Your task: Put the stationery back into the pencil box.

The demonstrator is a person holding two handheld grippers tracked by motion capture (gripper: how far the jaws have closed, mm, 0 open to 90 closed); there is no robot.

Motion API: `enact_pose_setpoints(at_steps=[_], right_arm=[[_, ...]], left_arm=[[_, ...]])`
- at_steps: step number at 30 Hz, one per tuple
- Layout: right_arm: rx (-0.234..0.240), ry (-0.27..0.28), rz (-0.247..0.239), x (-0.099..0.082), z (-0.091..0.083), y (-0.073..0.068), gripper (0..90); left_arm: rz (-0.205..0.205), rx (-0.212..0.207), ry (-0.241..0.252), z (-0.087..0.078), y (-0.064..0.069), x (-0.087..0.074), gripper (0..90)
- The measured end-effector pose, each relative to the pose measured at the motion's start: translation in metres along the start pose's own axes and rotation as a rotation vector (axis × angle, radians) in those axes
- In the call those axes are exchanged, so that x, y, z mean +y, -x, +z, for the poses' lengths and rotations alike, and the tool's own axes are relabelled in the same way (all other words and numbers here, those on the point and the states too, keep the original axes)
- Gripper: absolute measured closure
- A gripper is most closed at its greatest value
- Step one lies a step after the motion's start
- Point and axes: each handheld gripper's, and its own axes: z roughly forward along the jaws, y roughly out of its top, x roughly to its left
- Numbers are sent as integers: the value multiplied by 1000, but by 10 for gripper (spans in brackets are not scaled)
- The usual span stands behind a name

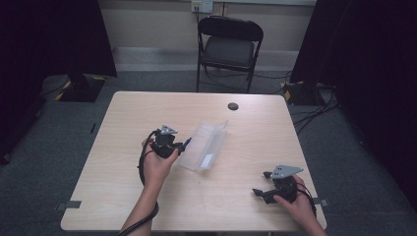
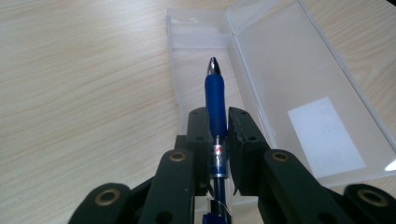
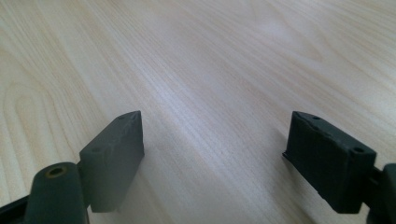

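Blue pen (image 1: 187, 143) is seen from the high view pinched in the left gripper (image 1: 167, 142), just beside the open clear case (image 1: 204, 145) mid-table (image 1: 123, 123); the right gripper (image 1: 275, 189) is parked near the front right corner.

Left gripper view: jaws are clamped on the pen's rubber grip, tip aimed over the case tray. If it's let go tilted, it could be bounced off the thin wall, probably. The barrel's red mark and the case's white sticker can't be read.

Right gripper view: jaws spread wide over bare wood.

No text reads clearly; the pen (image 2: 215, 100) bears a small red mark, illegible.
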Motion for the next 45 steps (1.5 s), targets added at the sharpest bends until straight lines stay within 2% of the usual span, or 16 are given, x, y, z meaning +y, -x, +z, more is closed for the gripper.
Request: enact_pose_setpoints(at_steps=[12,13,16,18,21,22,23,28,30,31,35,45], right_arm=[[0,0,0,0,0,0,181],[0,0,0,0,0,0,181],[1,0,-1,0,0,0,181],[1,0,-1,0,0,0,180],[1,0,0,0,0,0,181],[1,0,-1,0,0,0,181],[1,0,-1,0,0,0,181],[1,0,0,0,0,0,181],[1,0,-1,0,0,0,181],[1,0,0,0,0,0,181],[4,0,-1,0,0,0,181],[9,2,-2,0,0,-1,181]], left_arm=[[20,14,-4,13,3,12,798],[7,13,4,14,4,13,798],[15,23,-2,16,2,15,798],[0,26,5,18,2,16,799],[12,40,-8,21,2,17,798],[0,40,6,23,2,17,798],[3,44,-1,24,2,18,798],[17,45,-7,28,4,23,798],[2,49,3,30,5,25,798],[15,50,-9,30,4,27,798],[11,60,-4,37,5,28,798],[4,53,-10,52,8,27,798]])
